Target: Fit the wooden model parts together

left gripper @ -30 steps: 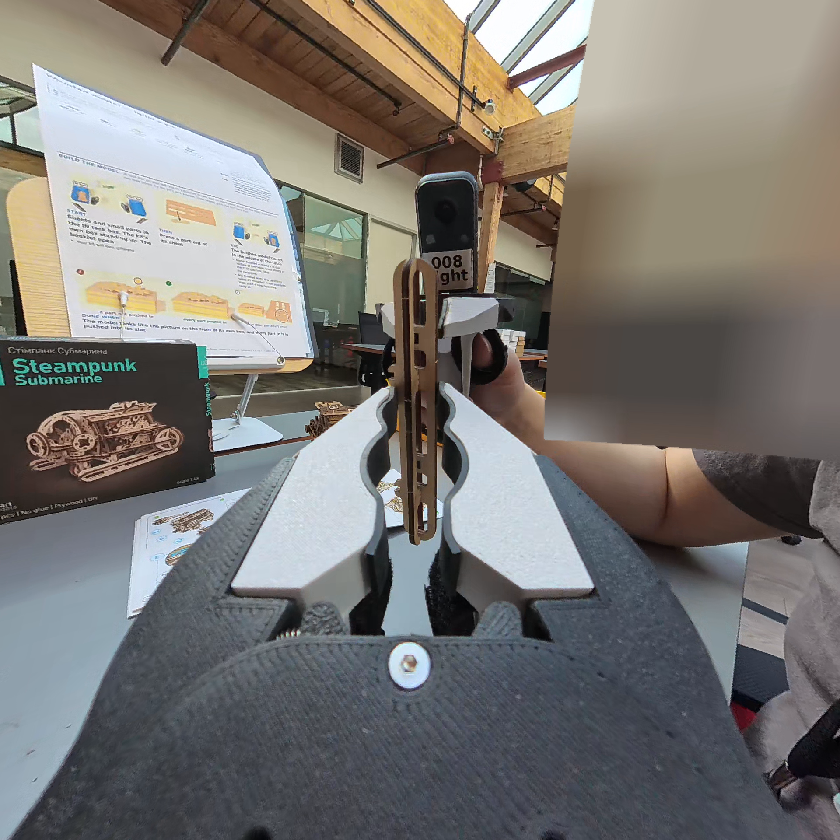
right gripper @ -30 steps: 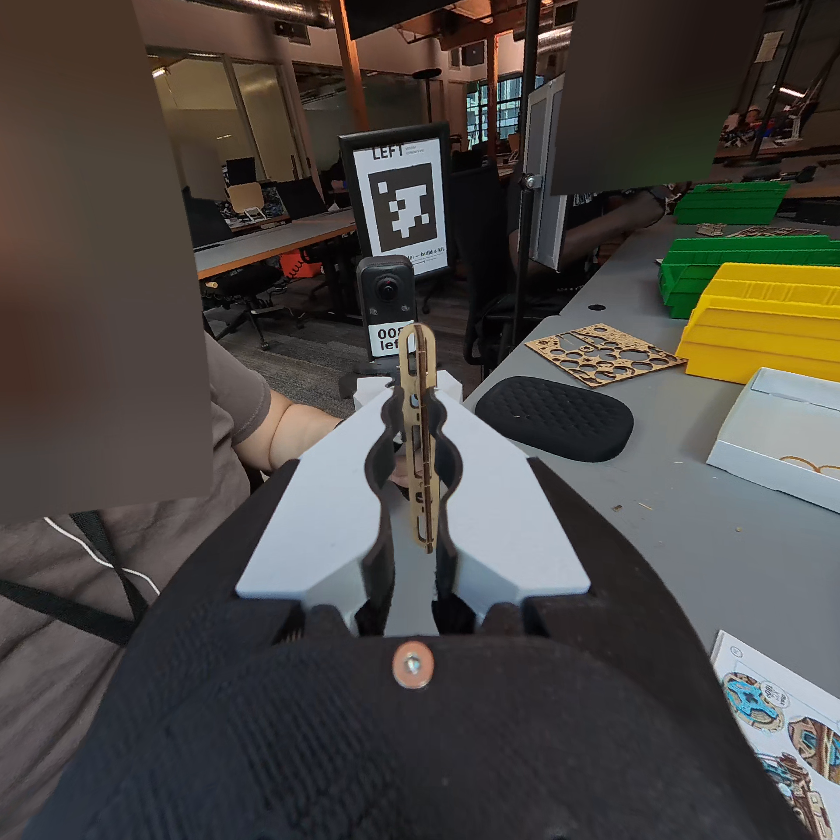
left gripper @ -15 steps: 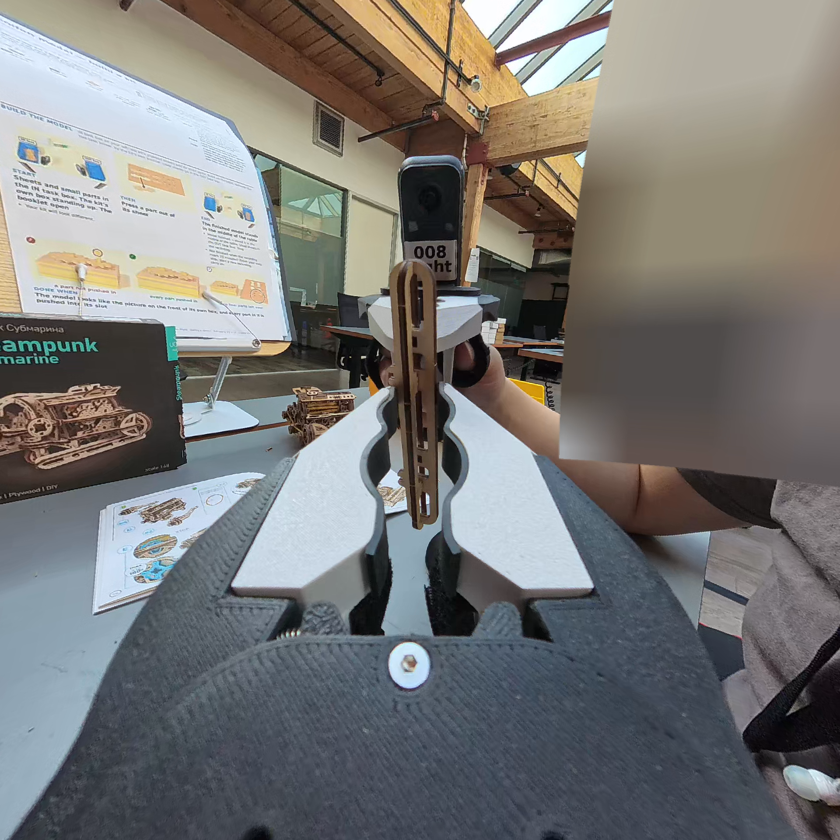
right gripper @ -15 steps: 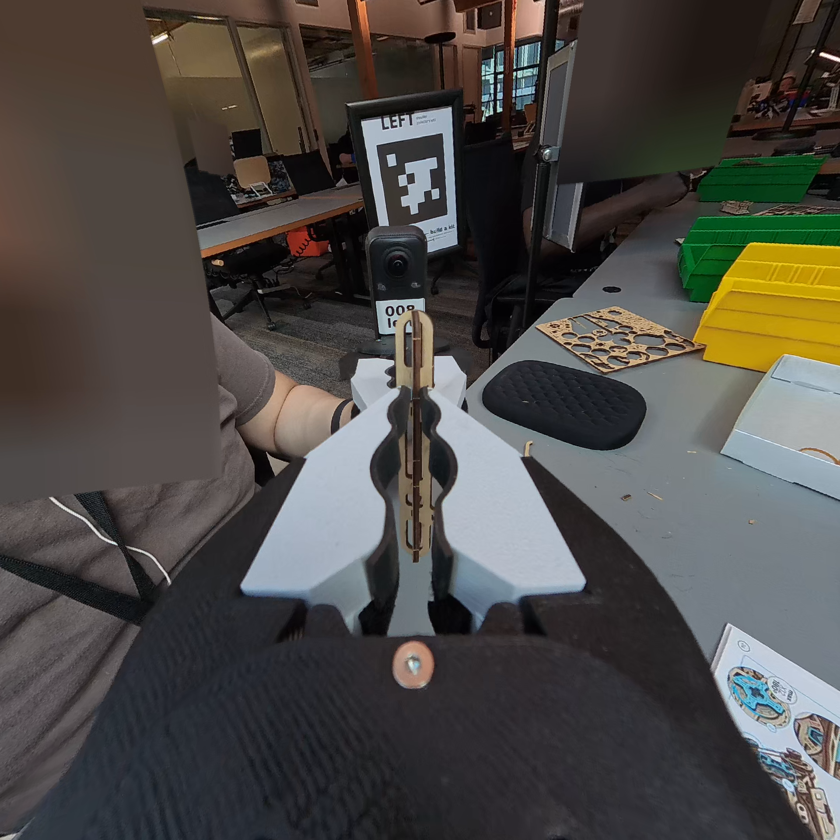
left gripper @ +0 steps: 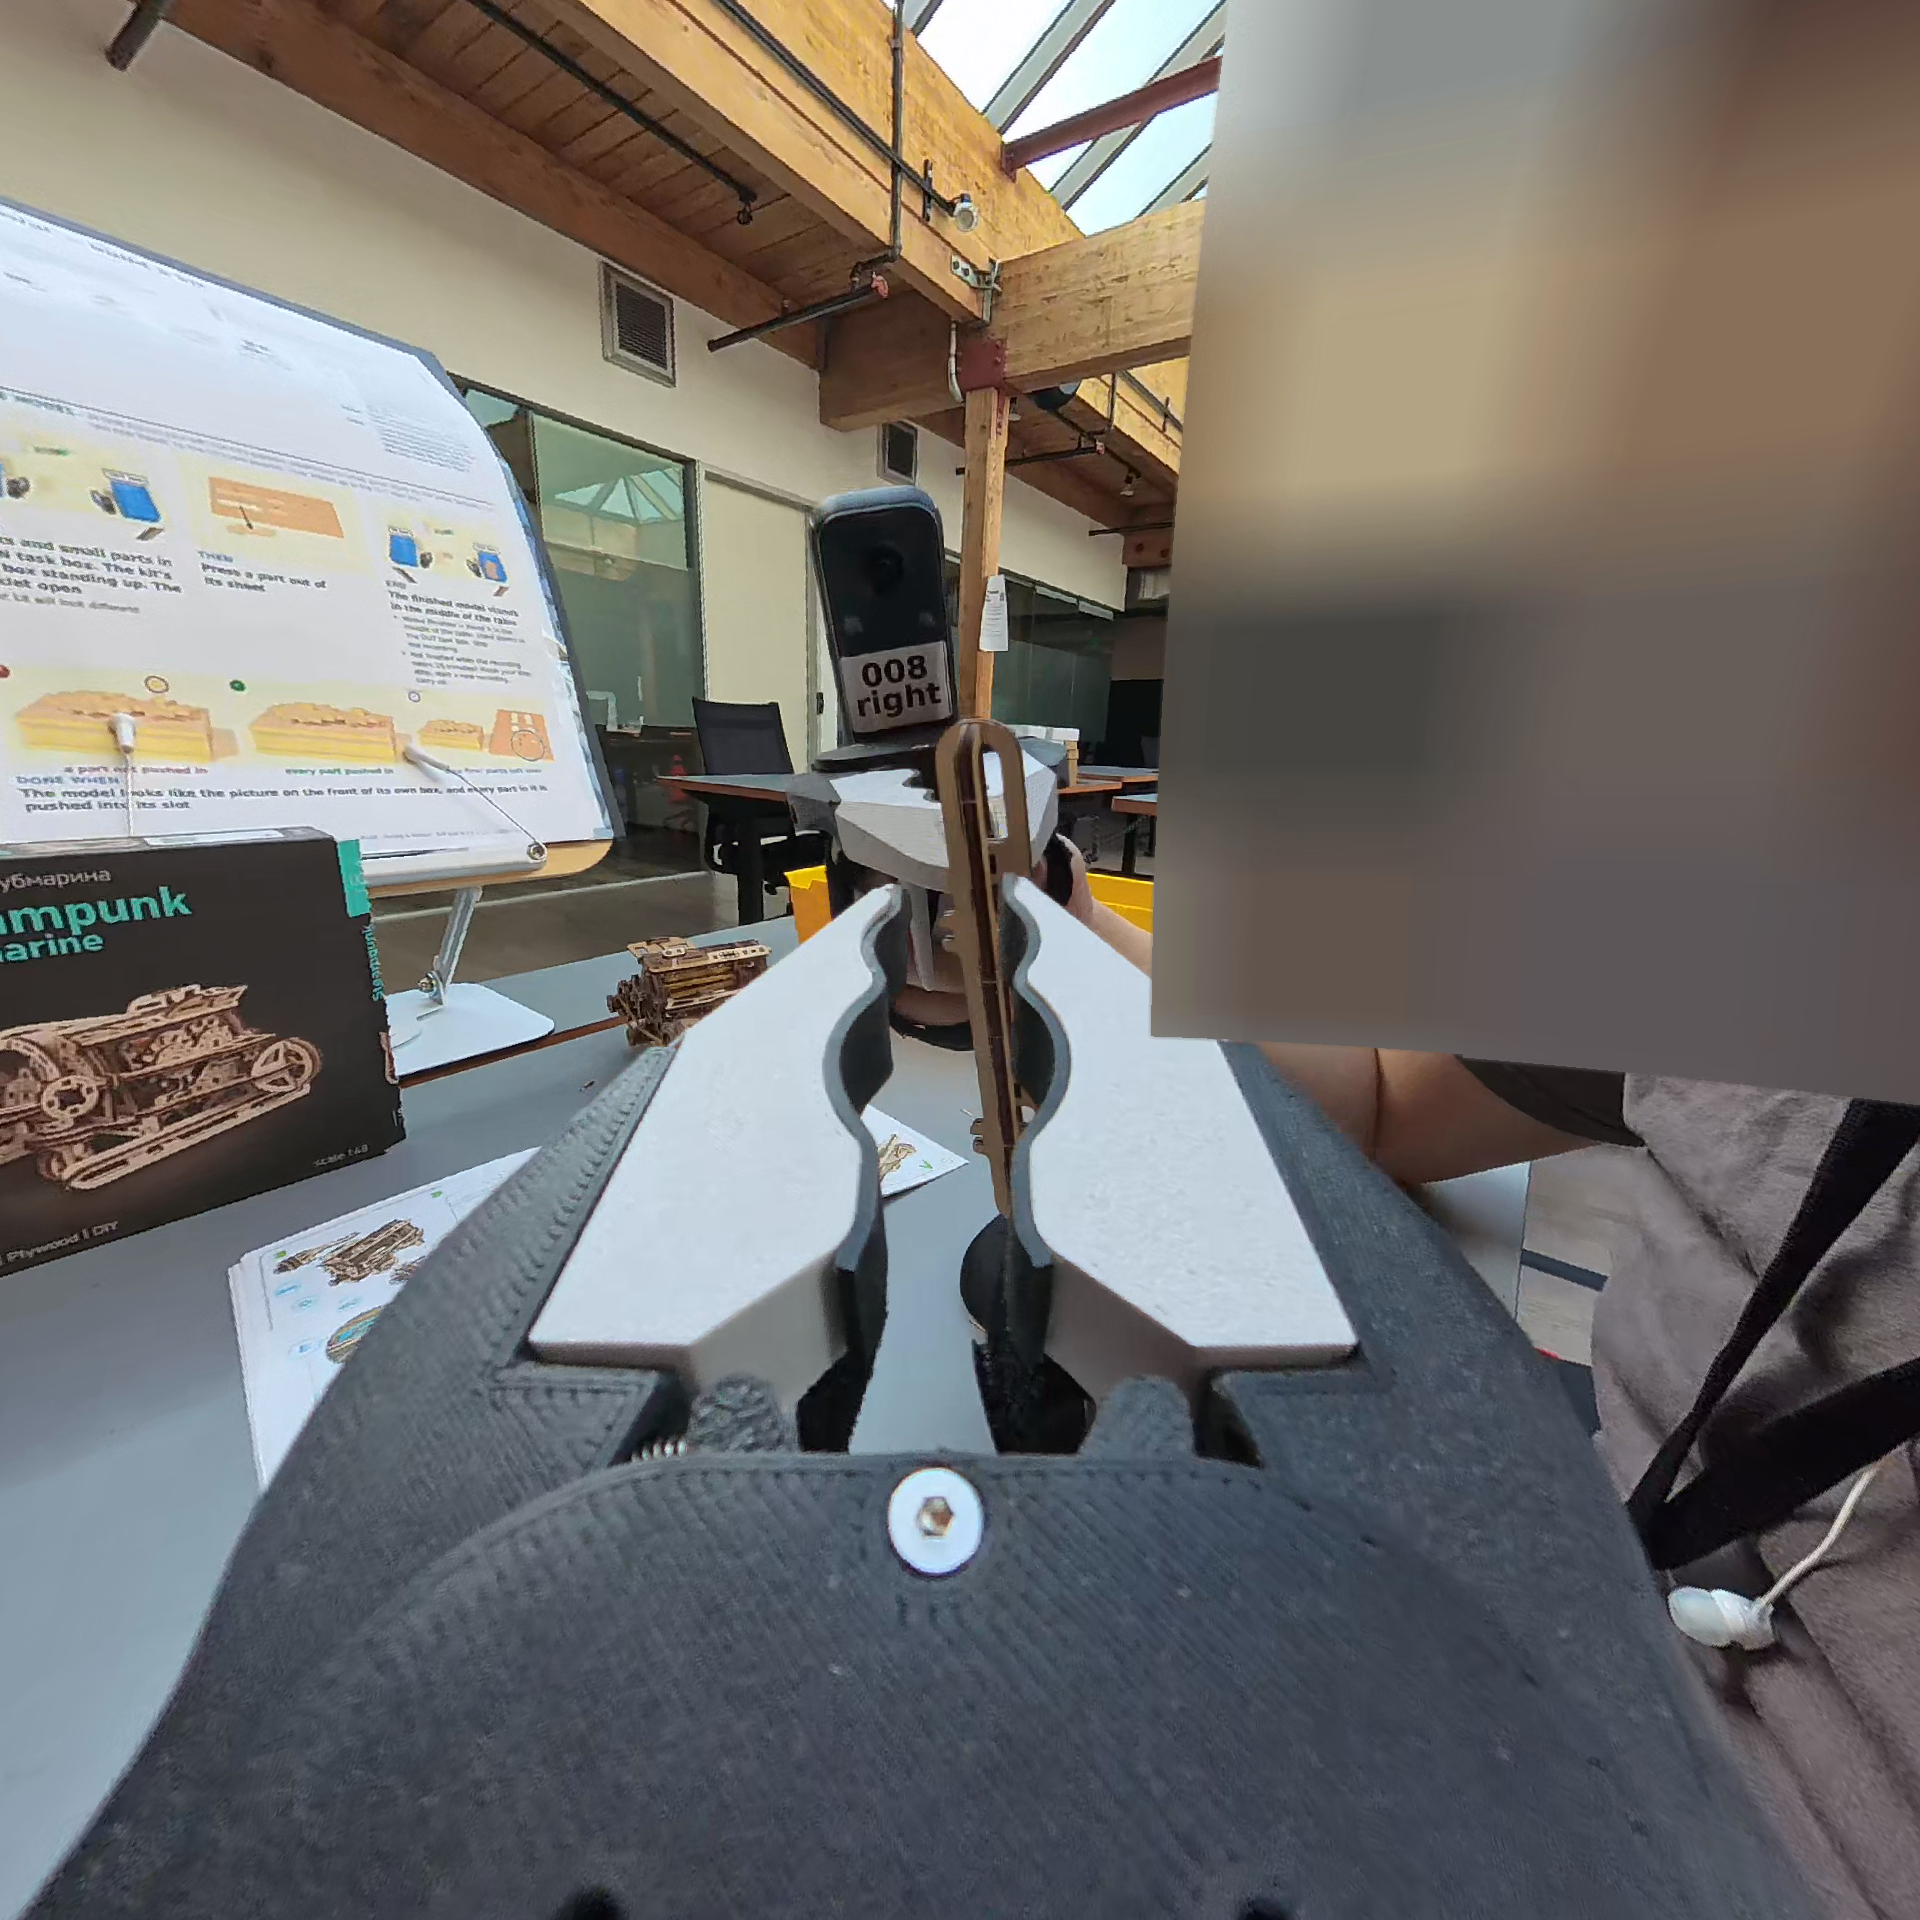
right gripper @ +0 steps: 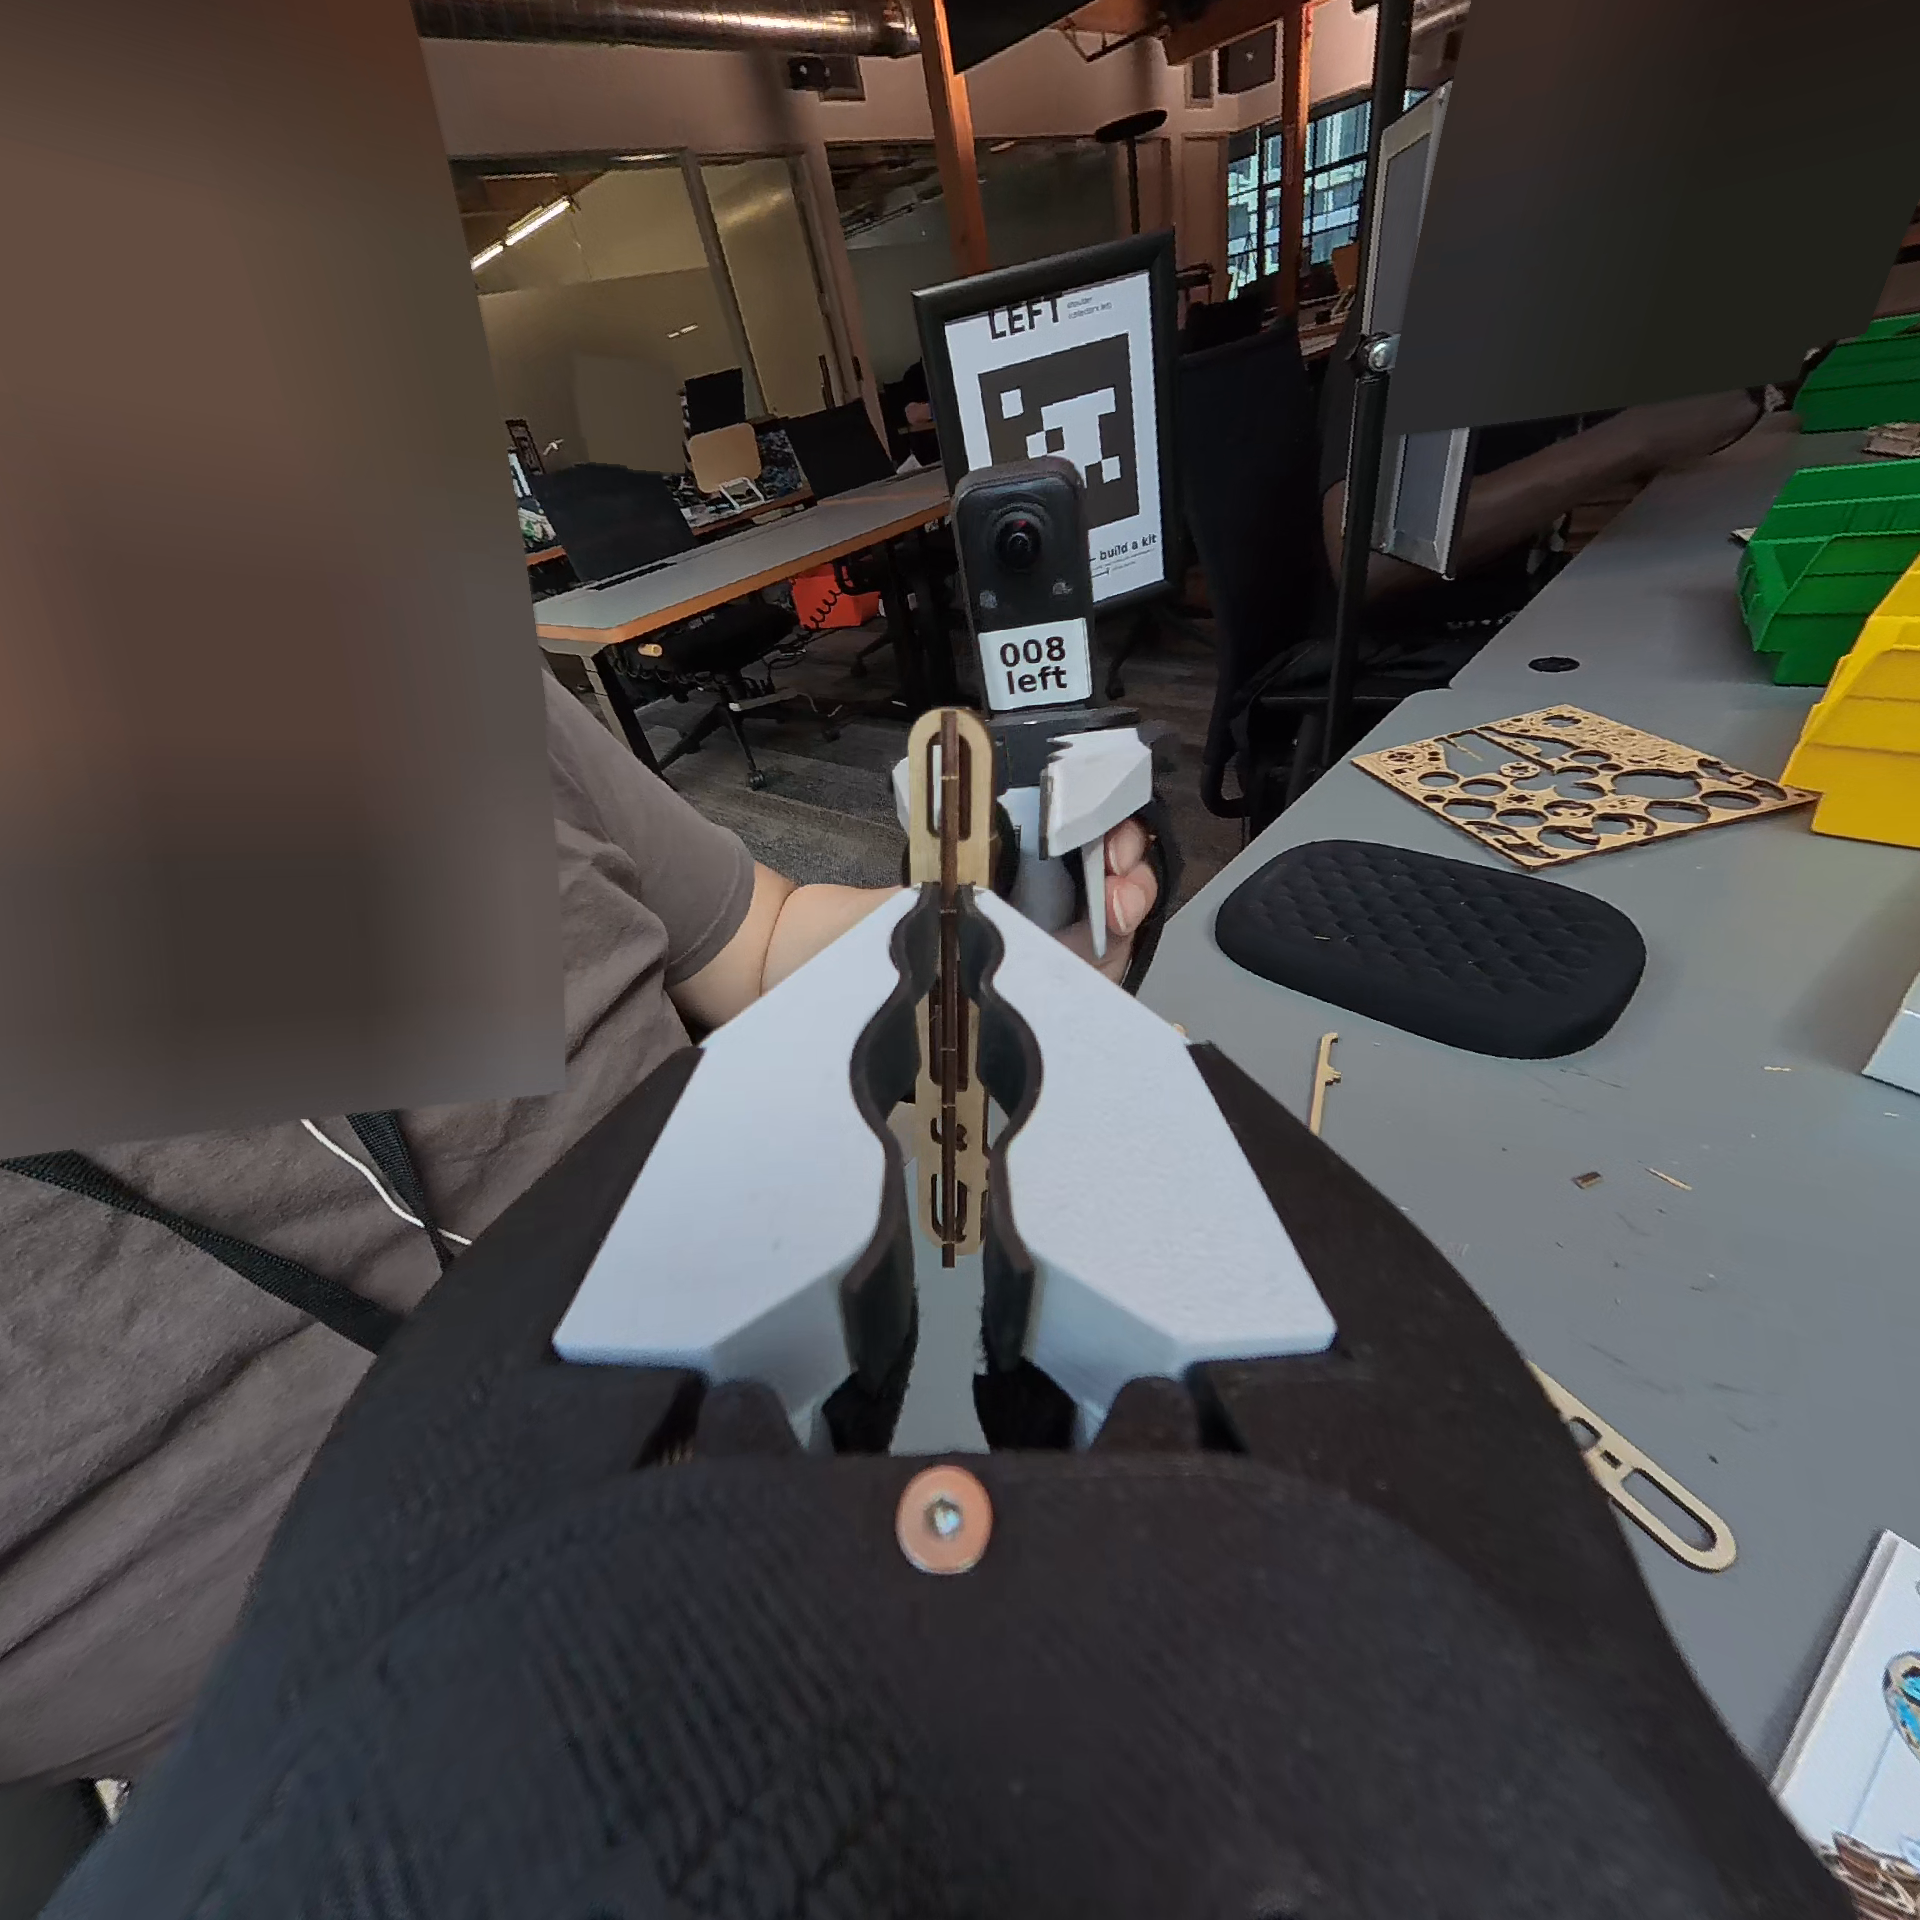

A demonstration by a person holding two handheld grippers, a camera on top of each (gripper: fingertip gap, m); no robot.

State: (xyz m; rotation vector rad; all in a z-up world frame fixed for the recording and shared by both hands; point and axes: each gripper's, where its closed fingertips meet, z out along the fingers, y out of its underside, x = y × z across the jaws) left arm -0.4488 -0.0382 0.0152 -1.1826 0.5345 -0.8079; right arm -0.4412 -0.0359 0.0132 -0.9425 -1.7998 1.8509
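- Since a second ago, the left gripper (left gripper: 951, 925) has opened: its left finger (left gripper: 748, 1132) now stands clear of the slotted wooden strip (left gripper: 985, 977), which leans against the inner edge of the right finger (left gripper: 1153, 1143).
- Over the same second the left wrist view has swung, so the kit box (left gripper: 177, 1049) sits further left.
- Right gripper (right gripper: 948, 904) has its jaws closed on the same slotted wooden strip (right gripper: 943, 997), pinched edge-on and upright, with a thin wooden piece (right gripper: 948, 790) seated along its middle.
- Both grippers meet nose to nose above the worktop (right gripper: 1558, 1195), probably so one could steady the strip while the other pressed the parts together.
- With the left jaws apart, the right one alone likely carries the strip now.
- Another slotted strip (right gripper: 1652, 1496) lies flat on the worktop, near the black pad (right gripper: 1434, 940) and punched plywood sheet (right gripper: 1579, 779).
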